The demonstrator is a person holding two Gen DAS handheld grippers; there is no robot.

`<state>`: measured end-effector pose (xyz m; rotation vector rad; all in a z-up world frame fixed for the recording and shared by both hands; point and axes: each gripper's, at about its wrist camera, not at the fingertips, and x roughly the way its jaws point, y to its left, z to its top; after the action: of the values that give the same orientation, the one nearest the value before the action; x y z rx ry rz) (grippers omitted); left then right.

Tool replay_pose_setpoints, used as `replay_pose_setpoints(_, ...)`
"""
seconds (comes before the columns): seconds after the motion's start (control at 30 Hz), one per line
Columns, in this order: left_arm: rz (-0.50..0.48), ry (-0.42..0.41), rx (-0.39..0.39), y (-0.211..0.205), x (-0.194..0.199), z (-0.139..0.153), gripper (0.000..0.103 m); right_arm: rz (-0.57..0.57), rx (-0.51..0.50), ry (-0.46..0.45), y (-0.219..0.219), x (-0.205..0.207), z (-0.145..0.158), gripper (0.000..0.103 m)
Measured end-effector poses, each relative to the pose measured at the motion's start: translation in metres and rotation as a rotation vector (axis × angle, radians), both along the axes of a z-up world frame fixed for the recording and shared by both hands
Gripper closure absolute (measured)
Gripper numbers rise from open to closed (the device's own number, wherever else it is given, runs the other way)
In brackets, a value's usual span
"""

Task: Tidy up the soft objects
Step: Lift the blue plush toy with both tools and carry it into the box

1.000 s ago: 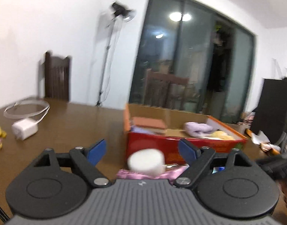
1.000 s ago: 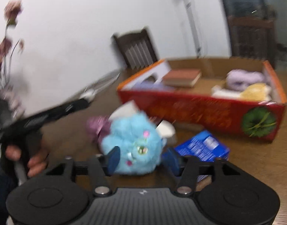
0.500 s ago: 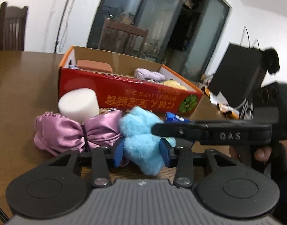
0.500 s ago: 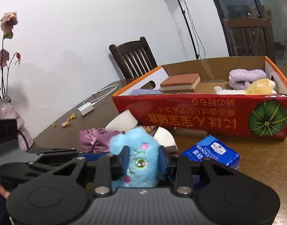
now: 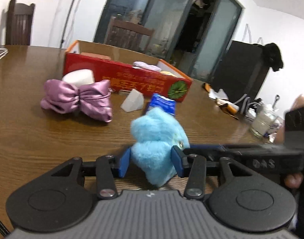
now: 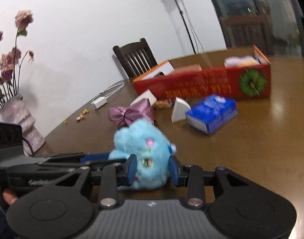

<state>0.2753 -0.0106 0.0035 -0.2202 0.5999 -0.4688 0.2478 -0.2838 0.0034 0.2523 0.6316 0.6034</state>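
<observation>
A fluffy blue plush toy (image 5: 158, 131) (image 6: 140, 141) is held from two sides just above the brown table. My left gripper (image 5: 151, 164) has its blue pads pressed into the toy's lower part, and its jaws are opening slightly. My right gripper (image 6: 152, 169) squeezes the toy's face between its pads, its jaws also opening a little. The two grippers cross each other at the toy. Further back are a purple satin bow (image 5: 78, 97) (image 6: 130, 113), a white foam cylinder (image 5: 78, 75) and a white foam wedge (image 5: 133, 101). Behind them stands the red cardboard box (image 5: 132, 75) (image 6: 201, 83) with soft items inside.
A blue tissue pack (image 6: 211, 113) lies in front of the box. A vase of dried flowers (image 6: 22, 115) stands at the table's left edge, with a white charger (image 6: 99, 100) and cable nearby. A glass jar (image 5: 263, 121) and clutter sit at the right. Chairs stand behind the table.
Both grippers closed on the blue plush toy and carried it back from the bow and tissue pack, away from the box. The left view swung round to the right.
</observation>
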Motion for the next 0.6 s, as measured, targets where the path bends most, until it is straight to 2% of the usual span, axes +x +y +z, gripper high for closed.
replay_pose_setpoints(0.07,0.019,0.025,-0.03,0.004,-0.001,-0.002,0.056,-0.004,-0.014,0.026,0.0,-0.008,-0.004,0.068)
replay_pose_setpoints(0.13,0.04,0.072,-0.101,0.016,-0.006,-0.004,0.055,0.02,-0.019,0.026,-0.002,-0.016,-0.005,0.068)
replay_pose_setpoints(0.2,0.07,0.119,-0.16,0.024,-0.007,-0.008,0.053,0.025,0.013,-0.007,-0.011,-0.021,0.004,0.064)
replay_pose_setpoints(0.27,0.078,0.13,-0.181,0.024,-0.008,-0.008,0.052,0.011,0.01,-0.048,-0.018,-0.013,0.013,0.061)
replay_pose_setpoints(0.4,0.059,0.104,-0.184,0.01,-0.01,-0.005,0.052,0.061,0.031,-0.037,-0.017,0.032,0.022,0.061)
replay_pose_setpoints(0.47,0.065,0.1,-0.141,0.001,-0.009,-0.005,0.052,0.09,0.057,-0.001,-0.009,0.058,0.02,0.061)
replay_pose_setpoints(0.53,0.08,0.121,-0.093,-0.003,-0.004,-0.006,0.062,0.106,0.063,0.042,0.001,0.076,0.014,0.062)
replay_pose_setpoints(0.57,0.083,0.121,-0.084,-0.001,-0.003,-0.006,0.07,0.11,0.07,0.069,0.007,0.082,0.01,0.064)
replay_pose_setpoints(0.6,0.076,0.124,-0.084,0.003,-0.001,-0.006,0.073,0.118,0.073,0.092,0.012,0.084,0.007,0.075)
